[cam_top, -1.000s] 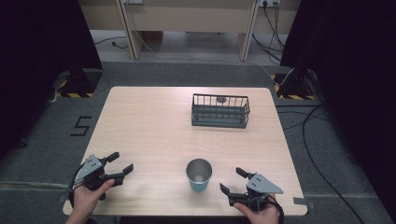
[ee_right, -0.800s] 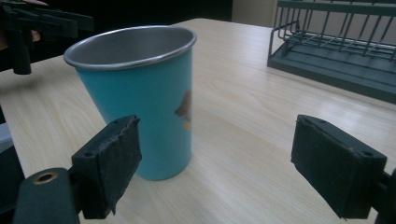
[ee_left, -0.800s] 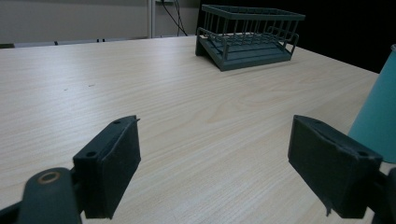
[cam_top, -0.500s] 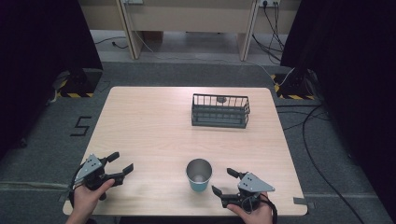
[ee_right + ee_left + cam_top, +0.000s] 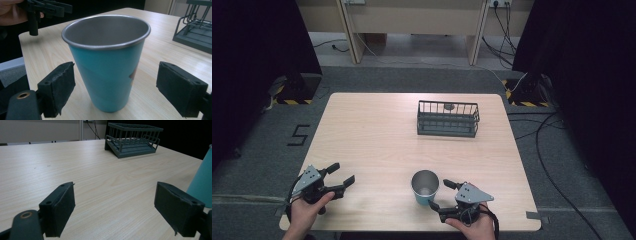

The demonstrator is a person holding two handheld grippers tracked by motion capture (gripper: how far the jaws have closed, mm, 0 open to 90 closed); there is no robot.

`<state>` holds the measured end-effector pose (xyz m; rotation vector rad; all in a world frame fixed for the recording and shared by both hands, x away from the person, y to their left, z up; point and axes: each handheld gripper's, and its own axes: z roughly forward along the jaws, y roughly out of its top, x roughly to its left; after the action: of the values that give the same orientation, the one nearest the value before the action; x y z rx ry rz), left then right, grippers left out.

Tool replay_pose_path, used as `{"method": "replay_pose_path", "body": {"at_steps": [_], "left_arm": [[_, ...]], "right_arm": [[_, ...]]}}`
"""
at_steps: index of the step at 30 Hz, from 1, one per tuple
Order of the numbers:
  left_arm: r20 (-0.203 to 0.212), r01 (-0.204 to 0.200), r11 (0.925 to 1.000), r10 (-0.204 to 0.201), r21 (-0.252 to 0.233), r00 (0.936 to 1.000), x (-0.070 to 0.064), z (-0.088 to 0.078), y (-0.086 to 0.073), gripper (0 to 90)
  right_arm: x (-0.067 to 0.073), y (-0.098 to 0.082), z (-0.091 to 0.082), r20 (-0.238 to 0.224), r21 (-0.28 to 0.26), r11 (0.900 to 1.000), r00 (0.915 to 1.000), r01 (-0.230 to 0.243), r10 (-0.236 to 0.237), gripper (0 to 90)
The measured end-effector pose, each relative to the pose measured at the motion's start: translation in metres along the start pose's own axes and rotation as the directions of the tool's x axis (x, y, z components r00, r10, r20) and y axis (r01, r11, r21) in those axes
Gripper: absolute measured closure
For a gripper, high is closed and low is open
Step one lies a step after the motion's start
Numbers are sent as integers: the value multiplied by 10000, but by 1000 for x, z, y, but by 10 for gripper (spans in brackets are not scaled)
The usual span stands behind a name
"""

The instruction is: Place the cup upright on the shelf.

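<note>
The blue metal cup with the shiny silver rim (image 5: 425,187) stands upright on the pale wooden surface (image 5: 377,135), near the front edge and a bit to the right of the middle. The right gripper (image 5: 441,195) sits just beside the cup, on its right, held in the person's right hand (image 5: 474,227). Its jaws are wide apart and point at the cup. In the right gripper view the cup (image 5: 106,60) stands between the two black jaws, but they do not touch it. That close view also lets you look down inside the cup, which is bare grey metal, and shows a small mark on its blue side.

The left gripper (image 5: 341,176) is well apart from the cup, near the front left corner, held in the left hand (image 5: 307,212). Its jaws are wide apart too, with nothing between them. In the left gripper view only a slice of the cup (image 5: 202,187) peeks in at the right edge.

A dark grey wire basket (image 5: 447,118) stands farther back on the surface. From above you can see a small round thing (image 5: 448,106) at its back edge; I cannot tell what it is.
</note>
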<state>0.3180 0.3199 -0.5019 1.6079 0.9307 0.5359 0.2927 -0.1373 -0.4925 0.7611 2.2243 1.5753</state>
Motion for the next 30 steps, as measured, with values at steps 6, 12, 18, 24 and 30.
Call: {"method": "replay_pose_path", "body": {"at_steps": [6,12,18,24,30], "left_arm": [[-12,3,10000,-3,-9,10000,0,0,0,163],[4,-6,10000,6,-1,10000,0,0,0,163],[16,-26,10000,26,9,10000,0,0,0,164],[24,-32,10000,32,7,10000,0,0,0,163],[38,-27,10000,27,13,10000,0,0,0,164]], "right_arm": [[2,2,9,-178,65,9999,9998,80,-79,158],[2,1,18,-211,187,9997,9996,169,-165,157],[3,2,27,-239,242,9994,9995,231,-225,155],[4,5,35,-322,253,9992,9991,299,-291,154],[2,5,41,-429,175,9996,9988,242,-234,152]]}}
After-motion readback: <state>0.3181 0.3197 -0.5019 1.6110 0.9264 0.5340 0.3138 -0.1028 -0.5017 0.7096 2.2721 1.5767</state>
